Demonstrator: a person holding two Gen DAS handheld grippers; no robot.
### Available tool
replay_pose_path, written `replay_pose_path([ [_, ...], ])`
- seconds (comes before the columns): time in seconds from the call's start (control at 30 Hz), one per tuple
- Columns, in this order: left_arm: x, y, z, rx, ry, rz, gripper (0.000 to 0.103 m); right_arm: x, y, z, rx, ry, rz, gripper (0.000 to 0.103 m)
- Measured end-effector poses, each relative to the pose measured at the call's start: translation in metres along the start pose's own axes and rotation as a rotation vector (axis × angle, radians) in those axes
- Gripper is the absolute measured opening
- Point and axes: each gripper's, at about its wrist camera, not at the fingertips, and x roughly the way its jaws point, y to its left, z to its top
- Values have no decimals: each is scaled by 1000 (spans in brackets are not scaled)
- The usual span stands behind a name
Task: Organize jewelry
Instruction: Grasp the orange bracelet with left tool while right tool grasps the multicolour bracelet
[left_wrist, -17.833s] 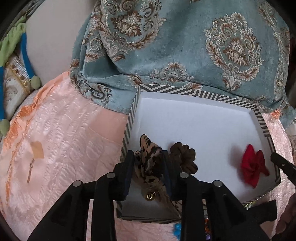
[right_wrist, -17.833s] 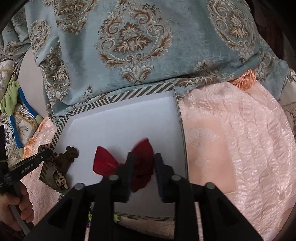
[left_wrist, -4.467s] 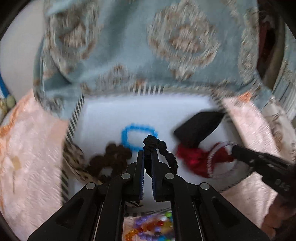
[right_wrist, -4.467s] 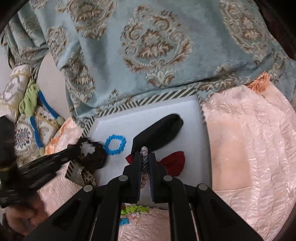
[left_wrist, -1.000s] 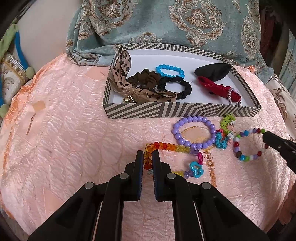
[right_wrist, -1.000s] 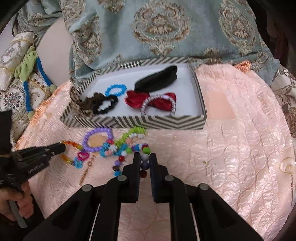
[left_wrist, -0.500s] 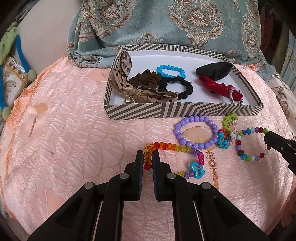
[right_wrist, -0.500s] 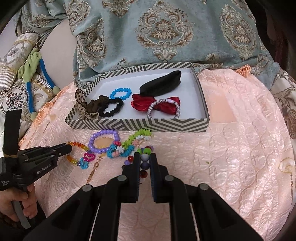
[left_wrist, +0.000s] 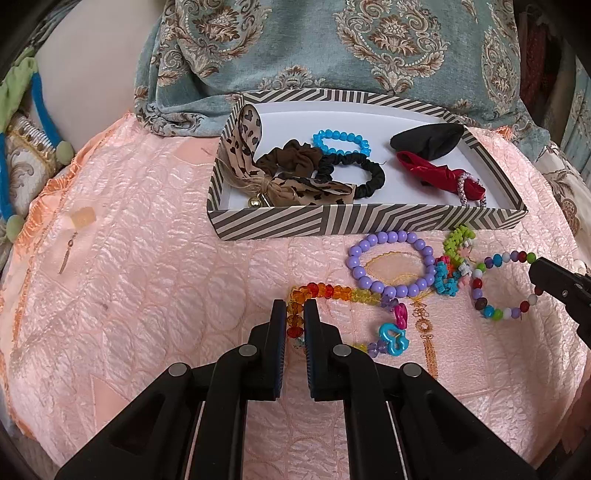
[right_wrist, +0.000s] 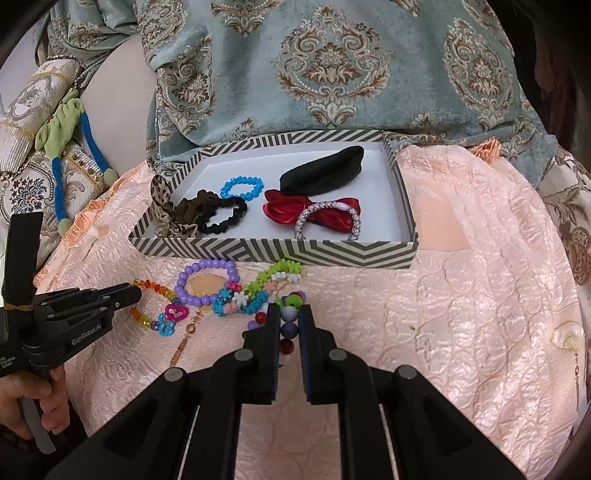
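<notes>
The string of see-through orange, red and yellow beads lies on the peach quilted cover, in front of the striped box. The left tongs are squeezed shut on its near end. The ring of mixed round coloured beads lies to the right, and the right tongs pinch its beads tight. Between them sit a purple bead bracelet and a green and blue flower band. The box holds scrunchies, bows and a blue bead ring.
</notes>
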Motion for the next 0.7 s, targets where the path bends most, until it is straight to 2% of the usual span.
replay_pose_path([
  [0.7,1,0,-1,3,5,1,0,-1,1,0,-6,-6,-6,9],
])
